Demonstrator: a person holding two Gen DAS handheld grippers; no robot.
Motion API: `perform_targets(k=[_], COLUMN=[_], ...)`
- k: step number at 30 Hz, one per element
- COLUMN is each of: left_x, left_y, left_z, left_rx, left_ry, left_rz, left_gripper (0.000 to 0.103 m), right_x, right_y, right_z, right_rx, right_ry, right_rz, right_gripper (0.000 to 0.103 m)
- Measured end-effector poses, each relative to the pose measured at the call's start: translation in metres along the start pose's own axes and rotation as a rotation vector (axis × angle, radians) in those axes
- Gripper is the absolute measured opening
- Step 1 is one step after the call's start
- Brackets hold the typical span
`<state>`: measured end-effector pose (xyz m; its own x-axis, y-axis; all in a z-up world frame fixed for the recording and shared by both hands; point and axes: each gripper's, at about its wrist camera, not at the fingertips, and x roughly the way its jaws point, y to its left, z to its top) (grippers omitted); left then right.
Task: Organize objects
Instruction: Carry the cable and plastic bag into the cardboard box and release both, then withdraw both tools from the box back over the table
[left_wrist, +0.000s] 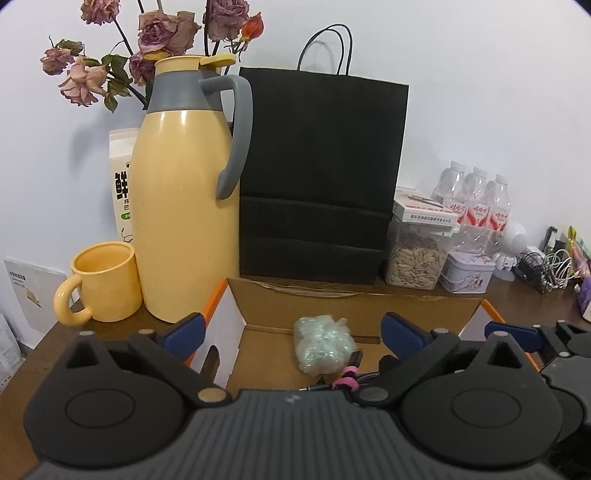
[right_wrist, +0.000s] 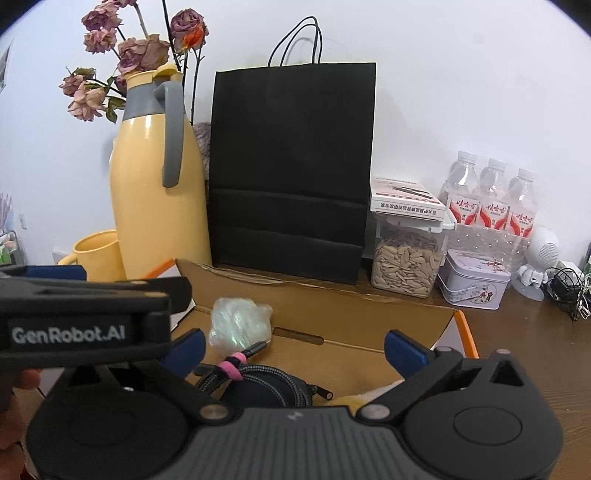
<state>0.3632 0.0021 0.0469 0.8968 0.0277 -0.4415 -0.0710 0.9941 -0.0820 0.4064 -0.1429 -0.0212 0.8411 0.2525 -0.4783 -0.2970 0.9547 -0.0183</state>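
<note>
An open cardboard box (left_wrist: 332, 306) with orange edges sits on the wooden table; it also shows in the right wrist view (right_wrist: 332, 314). Inside lie a clear plastic packet (left_wrist: 323, 343) (right_wrist: 238, 323), a coiled braided cable with a pink tie (right_wrist: 236, 369) (left_wrist: 345, 380), and a dark zip pouch (right_wrist: 269, 387). My left gripper (left_wrist: 293, 332) is open and empty above the box. My right gripper (right_wrist: 293, 349) is open and empty above the box, just right of the left gripper, whose body (right_wrist: 74, 317) shows at its left.
Behind the box stand a yellow thermos jug (left_wrist: 184, 206), a yellow mug (left_wrist: 103, 280), a black paper bag (left_wrist: 317, 177), a jar of seeds (left_wrist: 415, 262), a white tin (left_wrist: 467, 271), water bottles (left_wrist: 476, 203) and dried roses (left_wrist: 159, 40). Tangled cables (left_wrist: 546, 271) lie far right.
</note>
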Motion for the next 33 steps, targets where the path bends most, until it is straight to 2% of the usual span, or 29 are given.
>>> perform_targets(k=[6, 16, 25, 33], left_x=[-0.023, -0.088, -0.145, -0.186], left_y=[0.003, 0.005, 0.002, 0.013], left_z=[0.008, 0.008, -0.004, -0.036], left_rx=[-0.030, -0.050, -0.018, -0.003], left_ry=[-0.048, -0.122, -0.136, -0.081], left_rz=[-0.019, -0.038, -0.025, 0.003], left_gripper=[0.103, 0.103, 0.103, 0.103], right_x=[-0.015, -0.077, -0.137, -0.183], right_y=[0.000, -0.012, -0.011, -0.012], right_z=[0.005, 0.005, -0.018, -0.052], right_rx=[-0.009, 0.003, -0.007, 0.011], right_ry=[-0.032, -0.085, -0.093, -0.079], right_rz=[0.006, 0.002, 0.011, 0.027], right_gripper=[0.103, 0.103, 0.103, 0.103])
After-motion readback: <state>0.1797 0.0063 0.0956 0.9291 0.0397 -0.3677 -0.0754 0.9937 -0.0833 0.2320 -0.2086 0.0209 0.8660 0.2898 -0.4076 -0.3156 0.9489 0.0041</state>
